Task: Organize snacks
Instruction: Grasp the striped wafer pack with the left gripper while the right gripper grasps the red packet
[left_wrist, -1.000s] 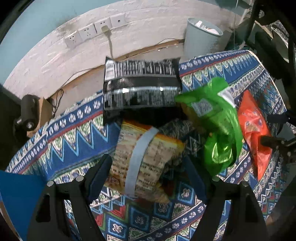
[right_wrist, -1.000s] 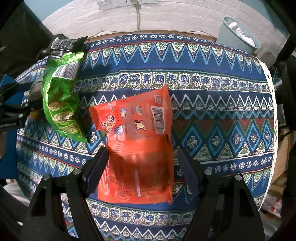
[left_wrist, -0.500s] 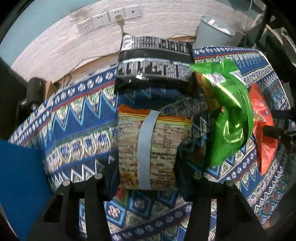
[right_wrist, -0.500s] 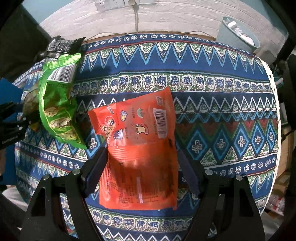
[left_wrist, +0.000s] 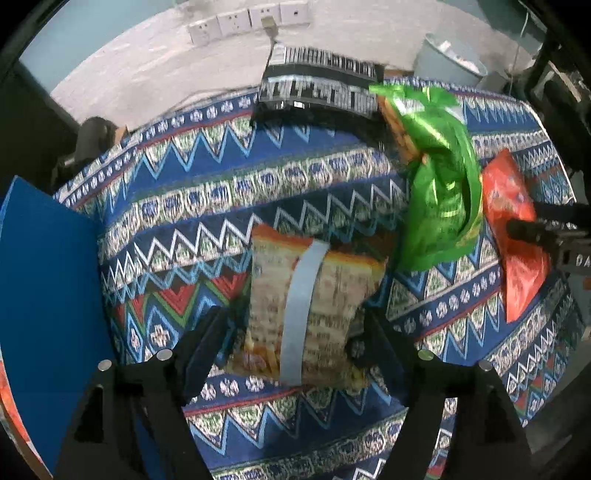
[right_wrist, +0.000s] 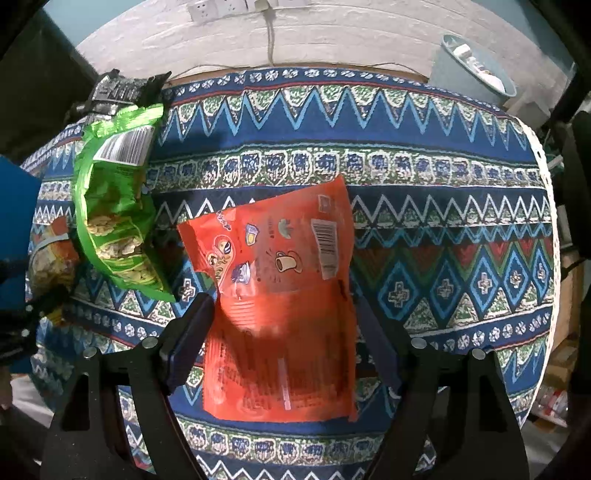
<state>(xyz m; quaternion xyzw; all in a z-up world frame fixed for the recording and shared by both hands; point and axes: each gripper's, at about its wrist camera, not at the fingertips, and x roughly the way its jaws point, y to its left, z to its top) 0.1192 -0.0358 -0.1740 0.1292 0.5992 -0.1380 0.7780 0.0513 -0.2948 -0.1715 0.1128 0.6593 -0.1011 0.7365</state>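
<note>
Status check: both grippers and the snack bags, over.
Left gripper opening, striped snack bag between its jaws. Right gripper opening astride orange bag. Green bag lies between the two.

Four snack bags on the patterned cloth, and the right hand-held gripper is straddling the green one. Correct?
Not quite. The right wrist view shows the right hand-held gripper straddling the orange bag, not the green bag, which lies to its left. Four bags on the patterned cloth is right.
</note>
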